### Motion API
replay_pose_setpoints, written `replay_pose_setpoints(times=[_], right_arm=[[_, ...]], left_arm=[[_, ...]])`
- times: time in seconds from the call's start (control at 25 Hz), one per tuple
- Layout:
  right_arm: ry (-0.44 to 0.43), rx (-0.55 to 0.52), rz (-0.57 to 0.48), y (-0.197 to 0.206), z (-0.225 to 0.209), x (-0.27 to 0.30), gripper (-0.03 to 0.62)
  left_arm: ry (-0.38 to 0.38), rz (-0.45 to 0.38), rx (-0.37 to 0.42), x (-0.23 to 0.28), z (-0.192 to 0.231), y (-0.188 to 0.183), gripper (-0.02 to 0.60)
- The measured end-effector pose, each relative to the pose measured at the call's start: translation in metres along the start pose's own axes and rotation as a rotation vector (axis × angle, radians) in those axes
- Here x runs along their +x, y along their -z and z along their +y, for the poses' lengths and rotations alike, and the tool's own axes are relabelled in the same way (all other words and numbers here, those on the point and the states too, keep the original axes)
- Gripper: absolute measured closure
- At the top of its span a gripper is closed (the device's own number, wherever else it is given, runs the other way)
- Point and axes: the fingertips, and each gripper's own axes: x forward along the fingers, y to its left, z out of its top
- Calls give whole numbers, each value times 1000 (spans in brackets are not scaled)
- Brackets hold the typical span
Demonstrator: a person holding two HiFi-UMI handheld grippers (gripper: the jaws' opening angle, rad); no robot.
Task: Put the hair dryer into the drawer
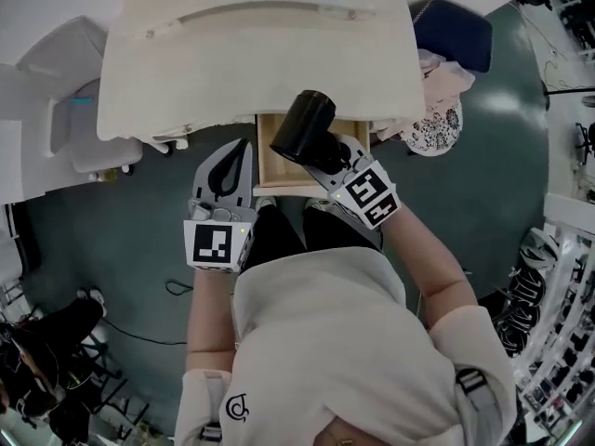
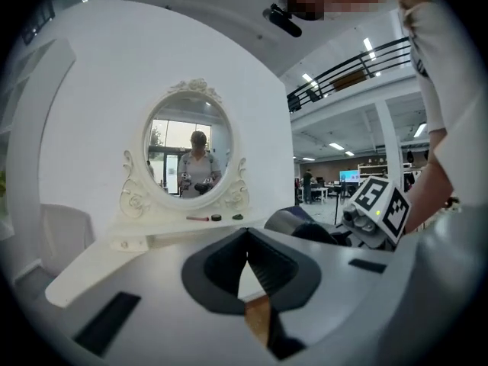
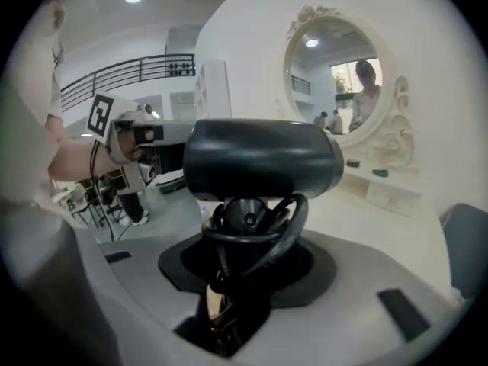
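Black hair dryer (image 1: 302,126) clamped in right gripper (image 1: 330,159) over open drawer (image 1: 268,165); left gripper (image 1: 234,161) closed, empty, at drawer's nine o'clock.

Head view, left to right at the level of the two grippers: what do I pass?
white chair → left gripper → hair dryer, gripped by the right gripper → dark blue seat. The open drawer is left out, since the dryer overlaps it.
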Motion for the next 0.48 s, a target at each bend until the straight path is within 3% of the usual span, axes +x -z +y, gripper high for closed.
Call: replay_pose_setpoints(times=[0.2, 0.48], right_arm=[[-135, -43, 142, 61, 5, 30, 414], [-247, -201, 386, 137, -8, 69, 413]], left_arm=[[-80, 48, -47, -7, -2, 28, 569], [-87, 83, -95, -12, -16, 57, 569]])
